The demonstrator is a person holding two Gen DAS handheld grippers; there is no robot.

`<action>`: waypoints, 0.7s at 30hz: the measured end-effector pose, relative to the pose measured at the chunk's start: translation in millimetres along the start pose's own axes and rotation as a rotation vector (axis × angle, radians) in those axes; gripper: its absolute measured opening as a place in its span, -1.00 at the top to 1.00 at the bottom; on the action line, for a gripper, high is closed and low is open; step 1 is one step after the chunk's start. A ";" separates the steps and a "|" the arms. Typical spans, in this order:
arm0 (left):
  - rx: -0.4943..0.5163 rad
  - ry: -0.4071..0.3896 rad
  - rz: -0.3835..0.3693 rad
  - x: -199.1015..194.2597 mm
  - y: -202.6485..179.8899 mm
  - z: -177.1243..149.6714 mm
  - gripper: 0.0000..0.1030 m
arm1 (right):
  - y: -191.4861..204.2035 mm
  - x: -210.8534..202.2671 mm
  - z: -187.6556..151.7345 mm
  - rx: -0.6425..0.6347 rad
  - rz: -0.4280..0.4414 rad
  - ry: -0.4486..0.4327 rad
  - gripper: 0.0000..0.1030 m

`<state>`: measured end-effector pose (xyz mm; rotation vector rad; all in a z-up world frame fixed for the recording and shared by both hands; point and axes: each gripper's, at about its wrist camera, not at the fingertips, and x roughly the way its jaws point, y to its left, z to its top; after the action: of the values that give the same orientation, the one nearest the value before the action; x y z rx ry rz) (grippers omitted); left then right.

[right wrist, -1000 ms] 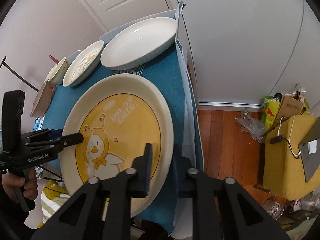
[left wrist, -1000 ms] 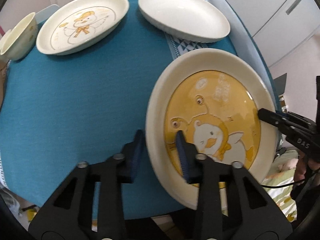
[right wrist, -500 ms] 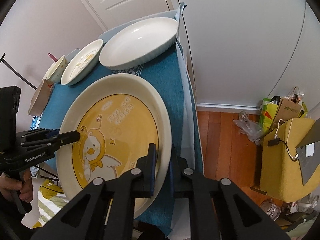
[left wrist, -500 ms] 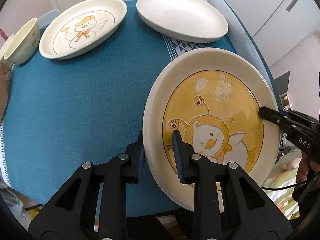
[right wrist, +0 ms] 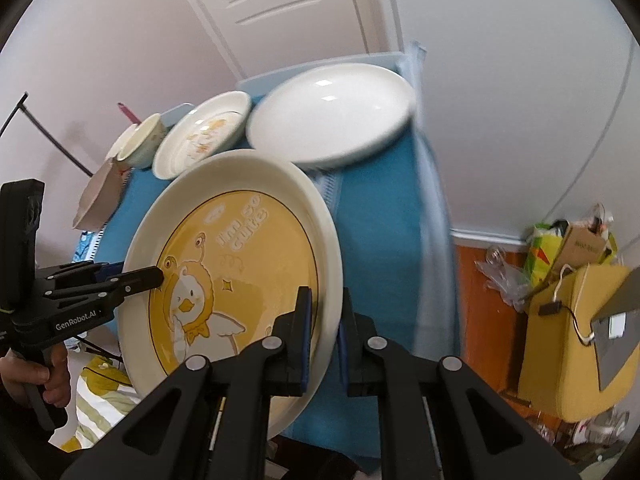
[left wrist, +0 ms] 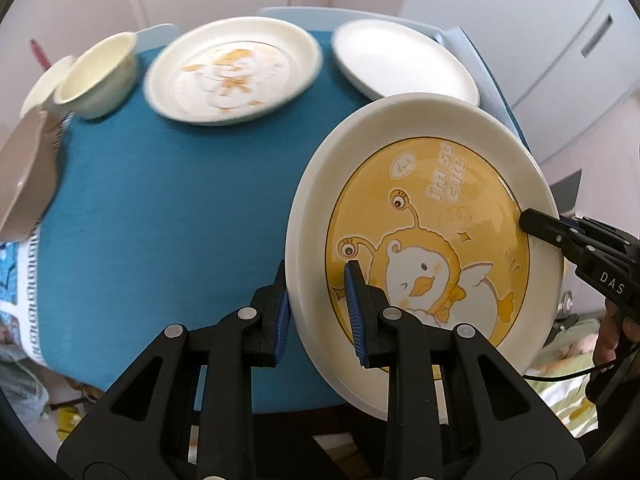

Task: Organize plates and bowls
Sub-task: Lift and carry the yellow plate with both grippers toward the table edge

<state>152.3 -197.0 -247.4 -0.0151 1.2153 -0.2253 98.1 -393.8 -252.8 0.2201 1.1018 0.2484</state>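
Note:
A large cream plate with a yellow duck picture [left wrist: 432, 240] [right wrist: 240, 264] hangs tilted above the near right corner of the blue tablecloth [left wrist: 160, 200]. My left gripper [left wrist: 316, 280] is shut on its near left rim, one pad above and one below. On the opposite rim my right gripper [right wrist: 324, 300] is shut in the same way. Each gripper shows in the other's view, the right gripper [left wrist: 536, 224] and the left gripper [right wrist: 152, 276]. At the far side of the table rest a smaller duck plate [left wrist: 232, 72], a plain white plate [left wrist: 400, 60] and a cream bowl [left wrist: 100, 76].
A brown paper bag [left wrist: 24, 176] leans at the table's left edge. Beyond the table's right edge is a wooden floor with a yellow bag [right wrist: 568, 340] and clutter. A person's hand [right wrist: 36, 376] grips the left gripper's handle. A white door [right wrist: 280, 12] stands behind the table.
Both grippers closed tighter onto the duck plate's rim, then rose with it. The plate has come up off the cloth and the far dishes now appear nearer in view.

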 end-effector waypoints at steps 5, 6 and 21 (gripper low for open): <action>-0.035 -0.017 0.019 -28.1 53.8 -8.1 0.56 | 42.3 6.1 15.7 -0.032 0.028 -0.014 0.79; -0.041 -0.020 0.024 -30.9 62.4 -10.4 0.56 | 54.6 9.6 19.2 -0.042 0.034 -0.014 0.79; -0.094 0.024 0.071 -37.7 220.7 -27.5 0.56 | 194.4 93.7 40.2 -0.110 0.100 0.068 0.79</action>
<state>150.6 28.6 -251.3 -0.0505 1.2471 -0.1064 157.2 -182.4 -257.2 0.1701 1.1420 0.4070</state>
